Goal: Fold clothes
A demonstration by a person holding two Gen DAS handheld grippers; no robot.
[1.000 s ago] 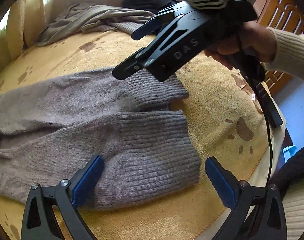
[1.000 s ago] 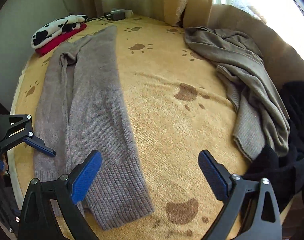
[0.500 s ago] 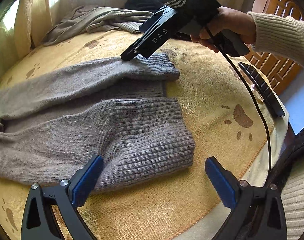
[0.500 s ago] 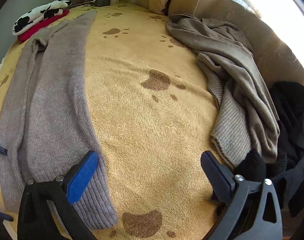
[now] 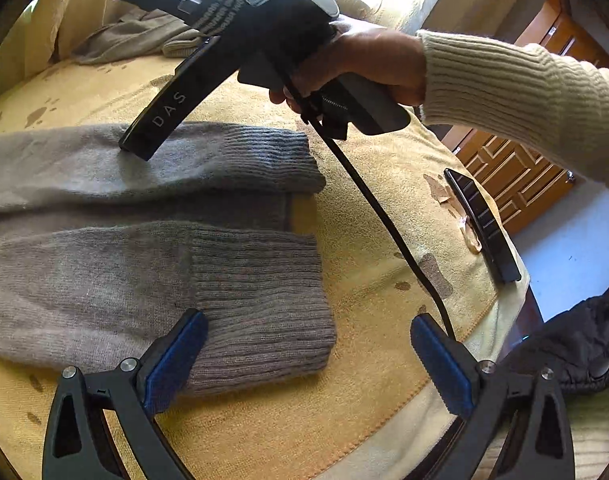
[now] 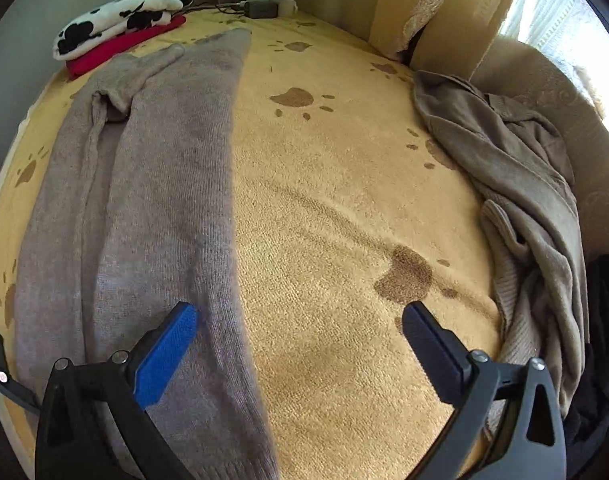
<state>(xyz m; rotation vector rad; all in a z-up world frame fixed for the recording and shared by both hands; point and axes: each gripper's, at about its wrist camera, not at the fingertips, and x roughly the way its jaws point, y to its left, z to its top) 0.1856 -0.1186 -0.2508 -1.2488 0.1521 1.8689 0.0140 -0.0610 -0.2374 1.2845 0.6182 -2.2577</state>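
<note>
Writing: "DAS" in pale letters on the side of the right gripper (image 5: 134, 148), read from the left wrist view; no other text legible.
Sweater (image 5: 152, 280): grey-brown knit, laid long and flat on the yellow blanket (image 6: 344, 216), along its left side in the right wrist view; its ribbed hem ends lie near the blanket's near edge.
Far end: the sweater's other end reaches close to the far-left corner, just beside a spotted cloth (image 6: 116, 20) stacked on a red one (image 6: 120, 48).
Left gripper (image 5: 304, 356): jaws spread wide, nothing between them; its left blue pad (image 5: 172, 364) is over the ribbed hem, the right one over bare blanket. Whether the pad touches the knit is hard to say.
Right gripper: jaws wide apart in its own view (image 6: 300, 344), empty; left pad over the sweater's right edge, right pad over blanket. From the left wrist view its tip sits at or on the upper ribbed fold.
Hand (image 5: 368, 64): grips the right gripper's handle, cream ribbed sleeve (image 5: 520, 92) behind it; a black cable (image 5: 368, 200) runs down from the handle.
Open room: a broad bare strip of blanket with paw prints down the middle.
Right edge: a beige garment (image 6: 516, 184) in a heap, black cloth (image 6: 600, 320) beyond it.
Near-right edge: a dark slim bar (image 5: 484, 224) lies along the blanket's rim.
</note>
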